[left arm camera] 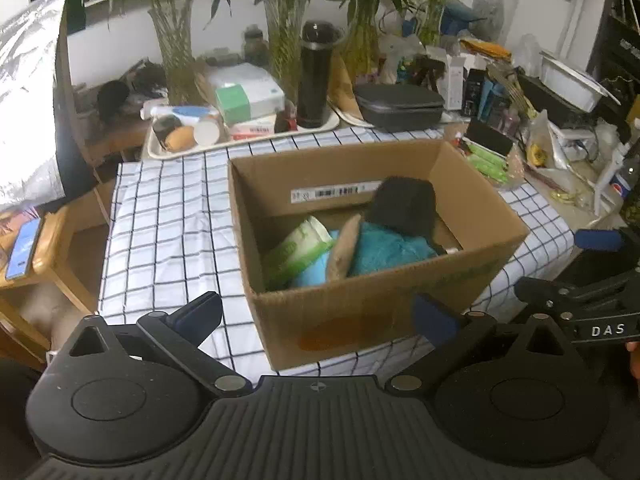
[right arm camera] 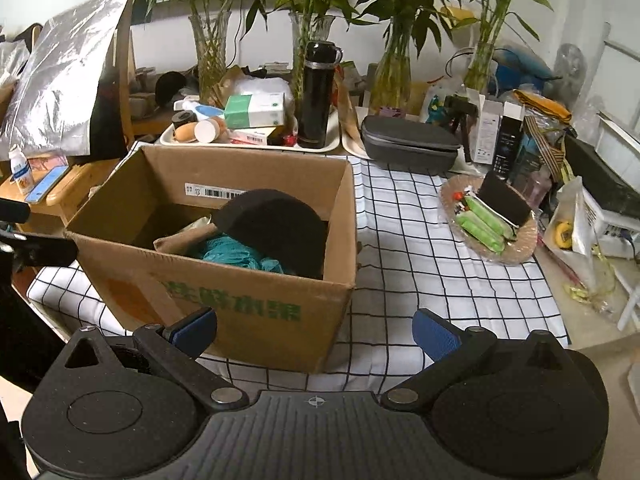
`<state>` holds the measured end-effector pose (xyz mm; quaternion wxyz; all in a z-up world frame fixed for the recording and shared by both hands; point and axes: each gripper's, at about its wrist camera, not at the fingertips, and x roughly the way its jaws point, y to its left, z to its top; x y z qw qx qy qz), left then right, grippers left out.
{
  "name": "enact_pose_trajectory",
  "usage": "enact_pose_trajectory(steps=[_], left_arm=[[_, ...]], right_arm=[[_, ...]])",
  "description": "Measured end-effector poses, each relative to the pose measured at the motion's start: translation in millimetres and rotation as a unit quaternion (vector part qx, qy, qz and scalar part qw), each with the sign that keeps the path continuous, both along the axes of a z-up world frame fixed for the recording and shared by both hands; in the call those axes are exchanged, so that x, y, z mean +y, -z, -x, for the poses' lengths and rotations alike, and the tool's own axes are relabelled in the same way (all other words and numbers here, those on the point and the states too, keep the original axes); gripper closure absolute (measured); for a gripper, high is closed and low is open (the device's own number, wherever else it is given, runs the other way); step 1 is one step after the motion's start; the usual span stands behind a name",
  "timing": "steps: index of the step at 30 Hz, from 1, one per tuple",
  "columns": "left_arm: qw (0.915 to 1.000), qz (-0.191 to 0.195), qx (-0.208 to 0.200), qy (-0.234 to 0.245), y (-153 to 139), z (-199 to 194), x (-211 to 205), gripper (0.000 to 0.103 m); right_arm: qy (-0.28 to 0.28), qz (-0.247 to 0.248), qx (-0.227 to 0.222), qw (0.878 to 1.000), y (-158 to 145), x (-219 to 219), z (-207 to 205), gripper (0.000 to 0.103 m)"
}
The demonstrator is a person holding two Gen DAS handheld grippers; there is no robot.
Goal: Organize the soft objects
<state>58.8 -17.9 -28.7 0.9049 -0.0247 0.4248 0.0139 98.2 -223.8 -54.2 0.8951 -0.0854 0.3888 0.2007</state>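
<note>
Hovering near the cardboard box (left arm camera: 384, 280) on the checked cloth (left arm camera: 168, 216), left gripper (left arm camera: 316, 316) spread wide, pinching nothing. Inside, left to right: green pack (left arm camera: 298, 248), tan piece (left arm camera: 344, 248), teal cloth (left arm camera: 388, 248), black hat (left arm camera: 404, 204). Right gripper (right arm camera: 316, 328) likewise spread, empty. Best checking the cloth right of the box for leftovers before finishing.

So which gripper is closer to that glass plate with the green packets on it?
Right. The right gripper hovers open over the checked cloth with the plate ahead to its right. The left gripper is beyond the cardboard box, on the side away from the plate.
</note>
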Motion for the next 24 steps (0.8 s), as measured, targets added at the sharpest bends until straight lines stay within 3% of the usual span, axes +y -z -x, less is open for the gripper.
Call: enact_pose_trajectory(steps=[24], left_arm=[[0.9989, -0.021, 0.041, -0.009, 8.3, 3.0, 11.0, 0.0]], right_arm=[[-0.01, 0.037, 0.009, 0.999, -0.1, 13.7, -9.1, 0.0]])
